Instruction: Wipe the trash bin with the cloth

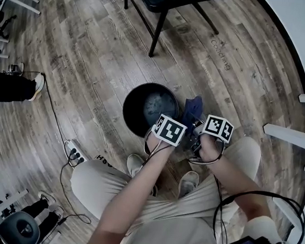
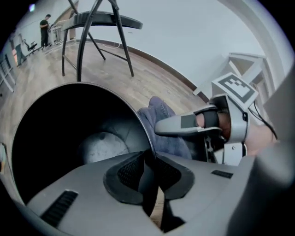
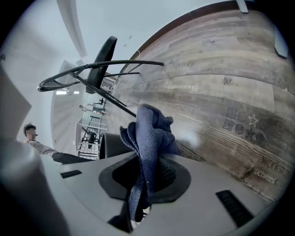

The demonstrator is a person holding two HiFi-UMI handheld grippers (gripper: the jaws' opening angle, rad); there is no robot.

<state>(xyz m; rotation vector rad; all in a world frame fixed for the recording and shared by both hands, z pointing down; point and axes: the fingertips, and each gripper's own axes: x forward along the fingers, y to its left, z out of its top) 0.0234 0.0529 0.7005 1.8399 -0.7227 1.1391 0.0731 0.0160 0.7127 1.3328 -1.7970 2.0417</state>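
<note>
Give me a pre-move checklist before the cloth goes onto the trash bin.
1. Cloth gripped: ok. The right gripper is clamped on it, with the cloth bunched above the jaws.
2. Trash bin steadied: ok. The left gripper holds its rim, with the wall between the pads.
3. Cloth against the bin: cannot tell. It sits just outside the rim, and contact is unclear.
4. Bin interior free: ok. Only a pale, smudged bottom shows.
5. Power strip and its cables away from the bin: ok. They lie apart from it on the floor.
</note>
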